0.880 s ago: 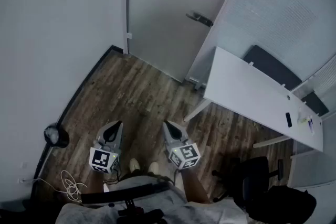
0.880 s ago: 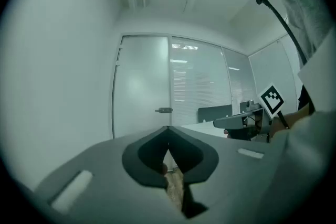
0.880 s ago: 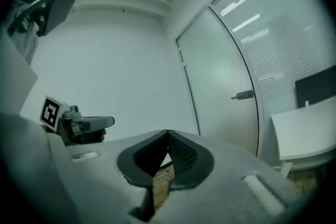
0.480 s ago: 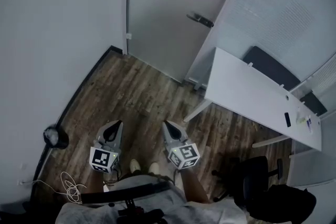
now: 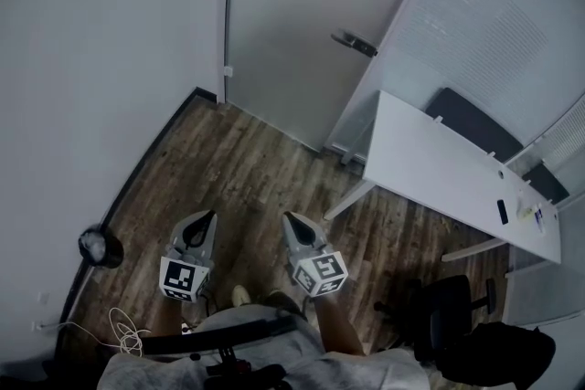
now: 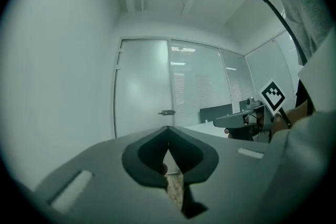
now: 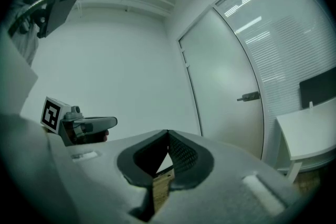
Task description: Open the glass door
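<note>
The frosted glass door (image 5: 292, 32) stands closed at the far end of the room, its dark lever handle (image 5: 355, 42) on the right side. Both grippers are held low and level over the wood floor, side by side, well short of the door. My left gripper (image 5: 208, 216) is shut with nothing in it, and so is my right gripper (image 5: 291, 218). In the left gripper view the door (image 6: 142, 86) and handle (image 6: 167, 112) show beyond the closed tips (image 6: 167, 128). The right gripper view shows the handle (image 7: 248, 96) far beyond its closed tips (image 7: 168, 132).
A white desk (image 5: 457, 169) stands along the blind-covered glass partition (image 5: 494, 23) on the right, a black office chair (image 5: 448, 315) beside it. By the left wall are a round black object (image 5: 99, 245) and a loose white cable (image 5: 128, 324).
The head view has shifted a little, so the door and its handle sit slightly lower in the picture. Both grippers stay shut and side by side.
</note>
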`<action>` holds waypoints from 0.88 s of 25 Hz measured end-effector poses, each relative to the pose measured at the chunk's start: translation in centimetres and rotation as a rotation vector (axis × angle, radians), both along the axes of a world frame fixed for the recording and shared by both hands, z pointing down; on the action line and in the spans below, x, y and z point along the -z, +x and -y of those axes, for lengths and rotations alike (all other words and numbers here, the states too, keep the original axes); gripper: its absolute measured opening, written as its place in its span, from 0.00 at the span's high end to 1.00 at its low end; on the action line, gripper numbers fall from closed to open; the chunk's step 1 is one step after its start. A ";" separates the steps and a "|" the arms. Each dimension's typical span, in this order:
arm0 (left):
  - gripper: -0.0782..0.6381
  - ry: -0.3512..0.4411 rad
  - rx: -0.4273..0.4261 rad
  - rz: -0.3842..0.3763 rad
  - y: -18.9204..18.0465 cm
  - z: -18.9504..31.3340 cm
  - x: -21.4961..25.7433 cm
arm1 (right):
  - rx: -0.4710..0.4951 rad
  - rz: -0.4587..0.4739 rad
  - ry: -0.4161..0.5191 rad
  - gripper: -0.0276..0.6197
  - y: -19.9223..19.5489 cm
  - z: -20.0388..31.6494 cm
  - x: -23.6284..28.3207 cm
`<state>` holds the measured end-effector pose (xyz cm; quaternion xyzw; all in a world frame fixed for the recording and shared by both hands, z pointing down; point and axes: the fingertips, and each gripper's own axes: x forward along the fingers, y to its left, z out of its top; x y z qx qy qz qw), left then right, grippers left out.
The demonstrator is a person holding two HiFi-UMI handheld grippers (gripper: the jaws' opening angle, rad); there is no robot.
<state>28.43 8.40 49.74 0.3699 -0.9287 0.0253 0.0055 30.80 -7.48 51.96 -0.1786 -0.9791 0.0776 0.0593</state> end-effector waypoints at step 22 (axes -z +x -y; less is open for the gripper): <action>0.89 -0.005 0.011 -0.018 -9.2 -0.6 -1.1 | 0.023 -0.037 -0.024 0.95 -9.4 -1.0 -1.8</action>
